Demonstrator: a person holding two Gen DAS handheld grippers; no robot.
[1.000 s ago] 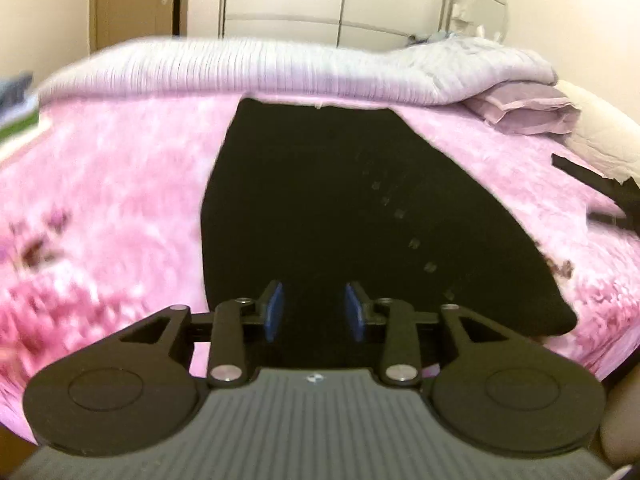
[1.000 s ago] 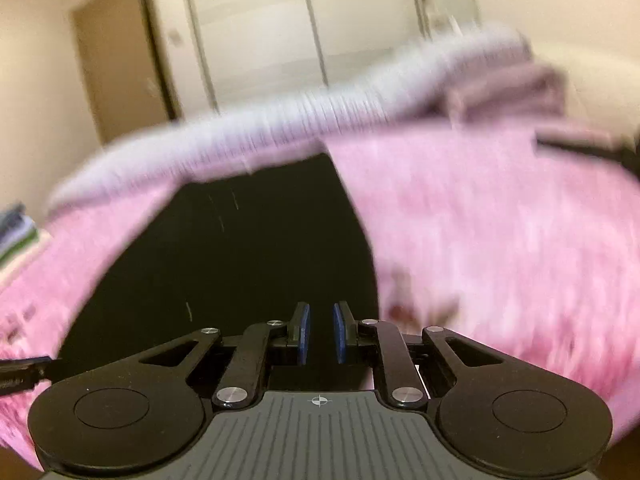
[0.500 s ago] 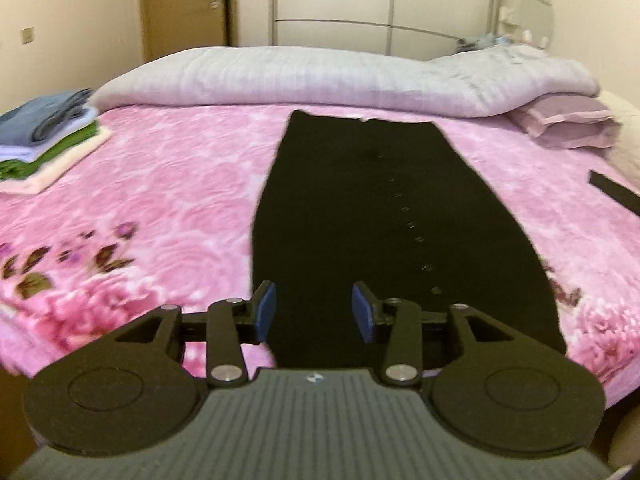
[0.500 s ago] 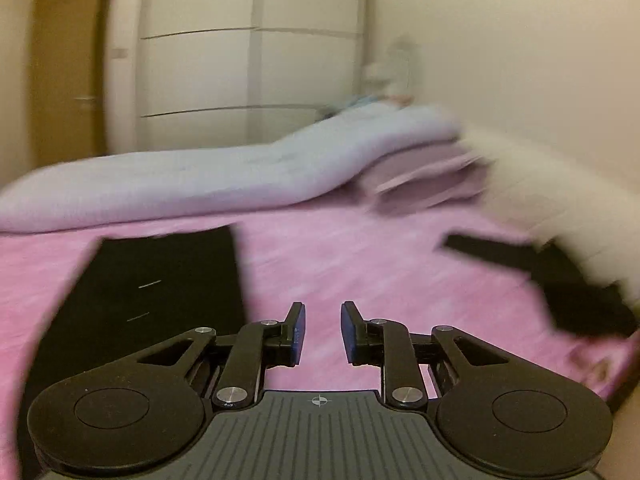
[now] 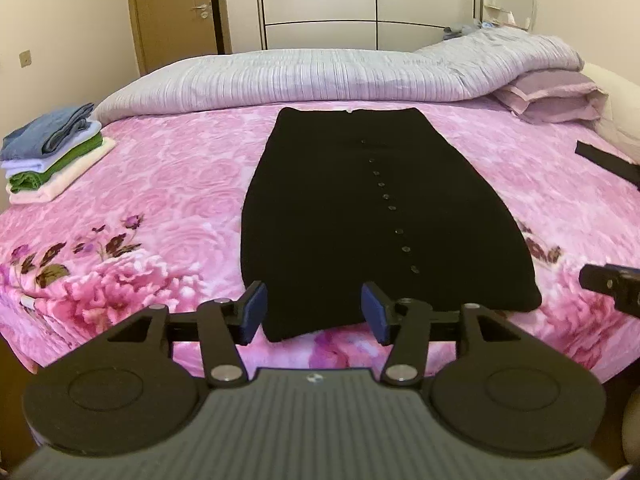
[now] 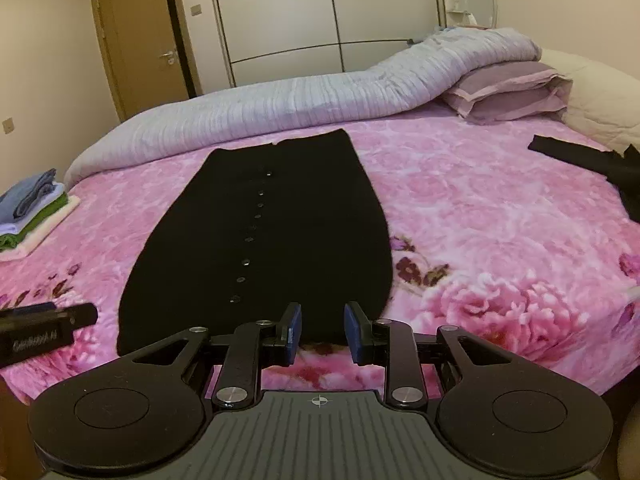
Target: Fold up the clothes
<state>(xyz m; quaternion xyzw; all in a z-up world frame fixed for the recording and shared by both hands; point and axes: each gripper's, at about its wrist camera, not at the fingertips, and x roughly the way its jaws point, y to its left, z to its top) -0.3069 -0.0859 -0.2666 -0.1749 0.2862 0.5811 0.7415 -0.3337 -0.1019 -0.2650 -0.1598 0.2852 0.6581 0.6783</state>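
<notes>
Your bed [image 5: 160, 208] wears a pink floral blanket; on it lie a black skirt [image 5: 360, 216]; folded clothes [image 5: 52, 152]; grey duvet [image 5: 320, 76].

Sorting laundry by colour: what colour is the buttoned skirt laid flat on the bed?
Black; the skirt shows best in the left wrist view.

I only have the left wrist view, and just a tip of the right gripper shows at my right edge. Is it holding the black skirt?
Observer: No. The right gripper is open. Its jaws have just been opening, nothing is gripped, and the black skirt lies flat beyond them.
Operator: And the black strip at my far right?
Observer: It is a second black garment, unfolded. Its crumpled end lies beside the cream pillow, past your edge.
</notes>
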